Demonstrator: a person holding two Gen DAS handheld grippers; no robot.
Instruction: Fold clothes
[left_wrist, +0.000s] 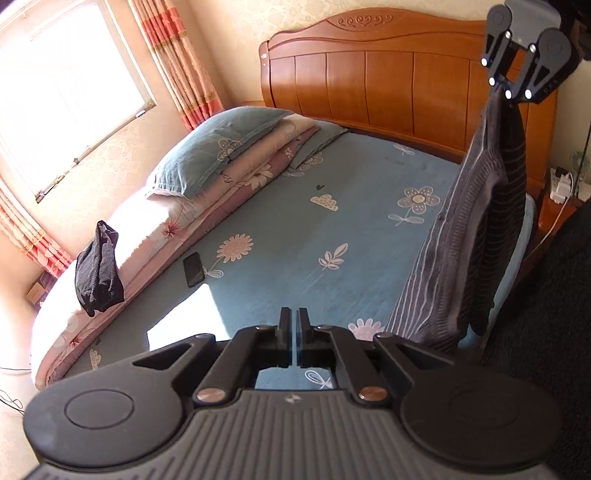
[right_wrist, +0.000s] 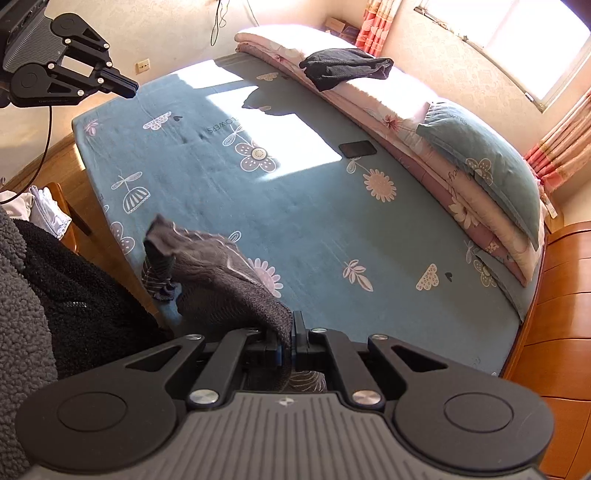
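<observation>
Bed (left_wrist: 280, 229): broad blue sheet beneath both grippers.
Grey knit cardigan (left_wrist: 454, 229): soft, limp, likely light; hangs from right gripper (left_wrist: 508, 90), pinched closed on one edge; hem trails onto sheet. Take edges.
Left gripper (left_wrist: 294, 332): closed, holding nothing.

A wide bed fills the room, covered by a blue sheet (left_wrist: 288, 221) printed with pale flowers, clouds and leaves. Its orange wooden headboard (left_wrist: 369, 74) has carved scrollwork along the top. Along the window side lies a long folded pink floral quilt (right_wrist: 406, 118), and a blue flowered pillow (left_wrist: 218, 147) rests on top of it near the headboard. A black phone (right_wrist: 357, 148) lies flat on the sheet just beside the quilt, at the edge of a bright patch of sunlight. Striped coral-and-cream curtains (left_wrist: 177, 62) frame the sunlit window (left_wrist: 66, 92). A wooden nightstand (left_wrist: 557, 210) beside the headboard carries white plugs and a cable.
</observation>
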